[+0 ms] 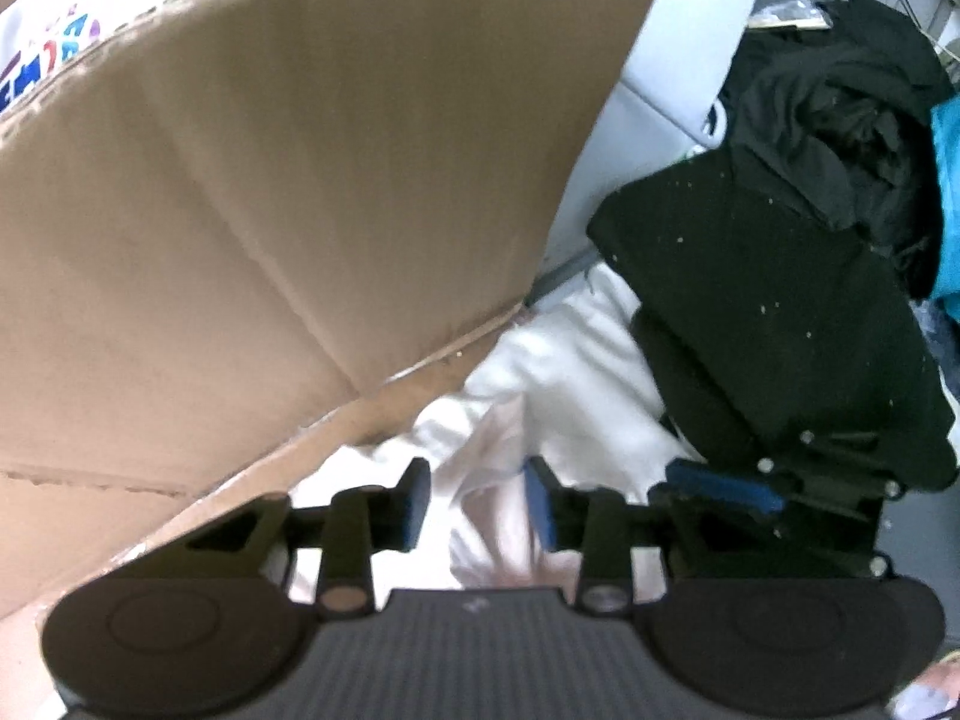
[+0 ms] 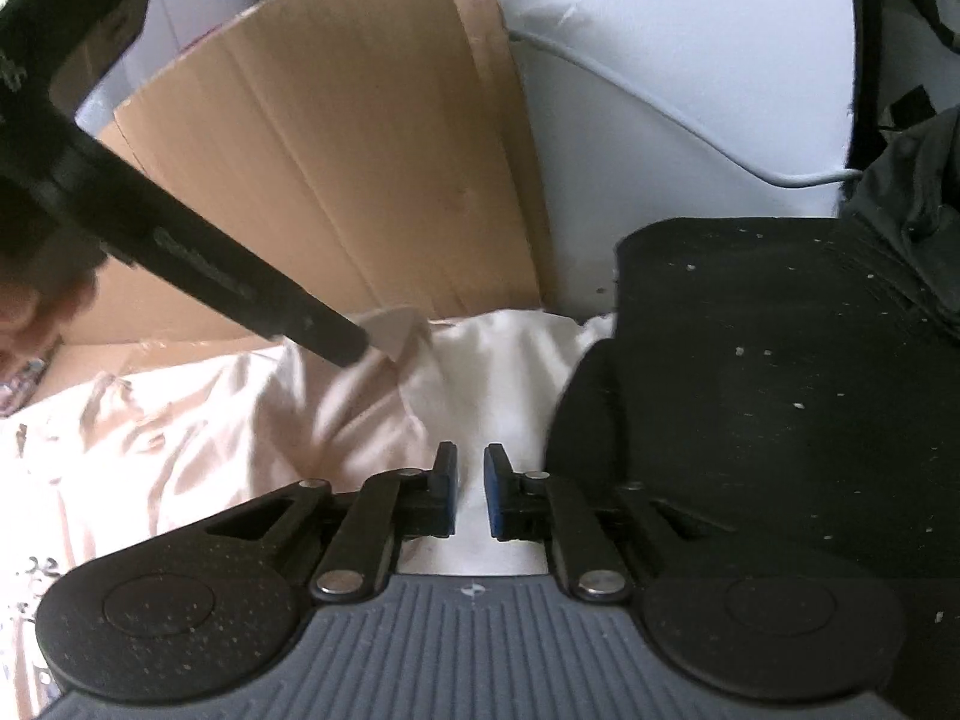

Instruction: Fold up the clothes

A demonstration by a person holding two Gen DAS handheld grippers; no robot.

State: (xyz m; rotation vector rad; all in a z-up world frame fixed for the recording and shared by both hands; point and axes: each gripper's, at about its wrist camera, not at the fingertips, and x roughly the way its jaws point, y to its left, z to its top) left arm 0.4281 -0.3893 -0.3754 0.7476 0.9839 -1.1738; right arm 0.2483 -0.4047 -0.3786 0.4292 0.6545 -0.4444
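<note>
Showing no legible writing: cardboard point(image 1: 270, 210), black garment point(image 2: 780, 390).

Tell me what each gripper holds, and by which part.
Nothing visibly held: left fingers stand apart over pink cloth; right fingers leave a gap above white cloth.

Each tool is built alike. The left tool point(image 1: 477, 501) has a grey ribbed body with two round black discs at its sides, black link arms pinned with silver rivets, and black fingers faced with blue pads point(image 1: 536, 504). The right tool point(image 2: 470, 492) shows the same grey ribbing, discs flecked with pale specks, silver rivets and blue pads point(image 2: 494, 495). In the right wrist view the left tool's black casing crosses the top left corner, bearing faint embossed lettering.
</note>
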